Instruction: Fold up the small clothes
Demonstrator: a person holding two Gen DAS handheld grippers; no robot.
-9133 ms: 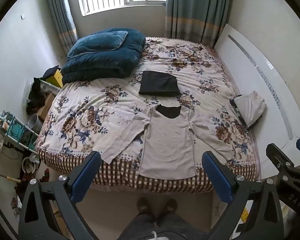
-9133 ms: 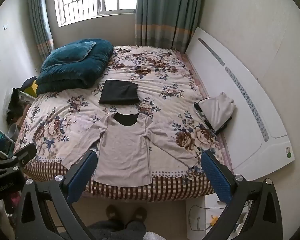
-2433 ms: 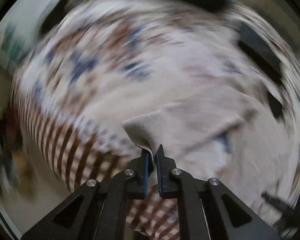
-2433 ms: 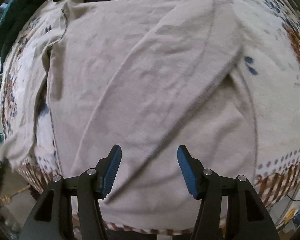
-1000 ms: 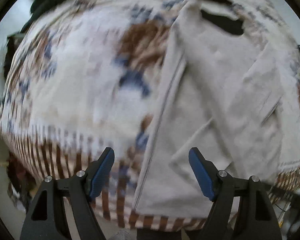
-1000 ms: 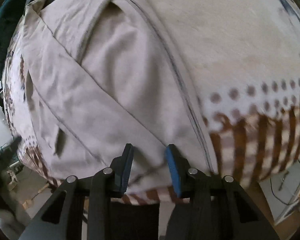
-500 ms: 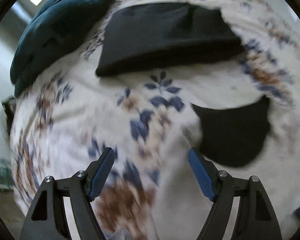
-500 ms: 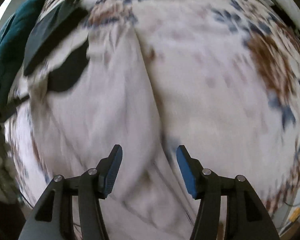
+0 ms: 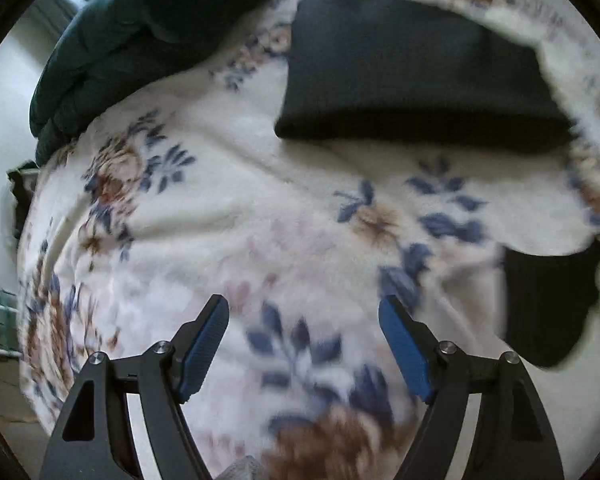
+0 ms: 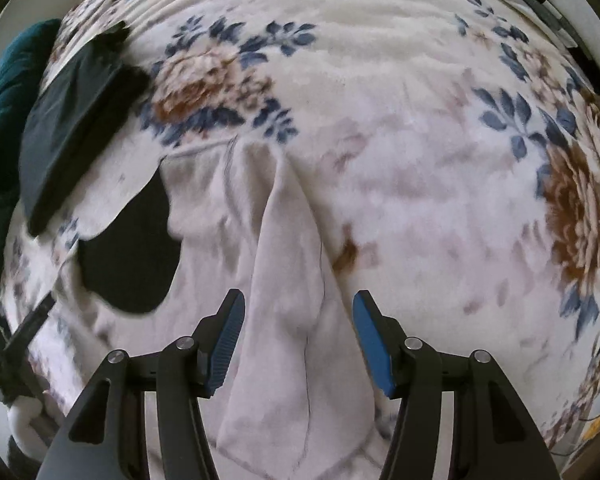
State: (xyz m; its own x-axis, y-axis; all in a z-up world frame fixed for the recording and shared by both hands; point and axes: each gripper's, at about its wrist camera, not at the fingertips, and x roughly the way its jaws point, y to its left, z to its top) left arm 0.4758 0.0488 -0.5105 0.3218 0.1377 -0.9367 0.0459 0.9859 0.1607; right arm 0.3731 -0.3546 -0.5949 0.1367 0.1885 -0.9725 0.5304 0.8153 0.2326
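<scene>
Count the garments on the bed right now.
2: a folded dark garment lies toward the far side, and the beige shirt lies nearer, under the right gripper. Others may lie outside both views.

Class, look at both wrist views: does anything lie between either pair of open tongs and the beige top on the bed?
Nothing visible does. The right tongs are open directly over the beige top. The left tongs are open over bare floral blanket, beside the top's dark neckline.

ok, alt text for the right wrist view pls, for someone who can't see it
The open right gripper hovers over a pale beige shirt with a black neck lining, lying on a floral bedspread; the fabric runs between the blue finger pads, ungripped. A folded black garment lies at upper left beside a teal duvet.
</scene>
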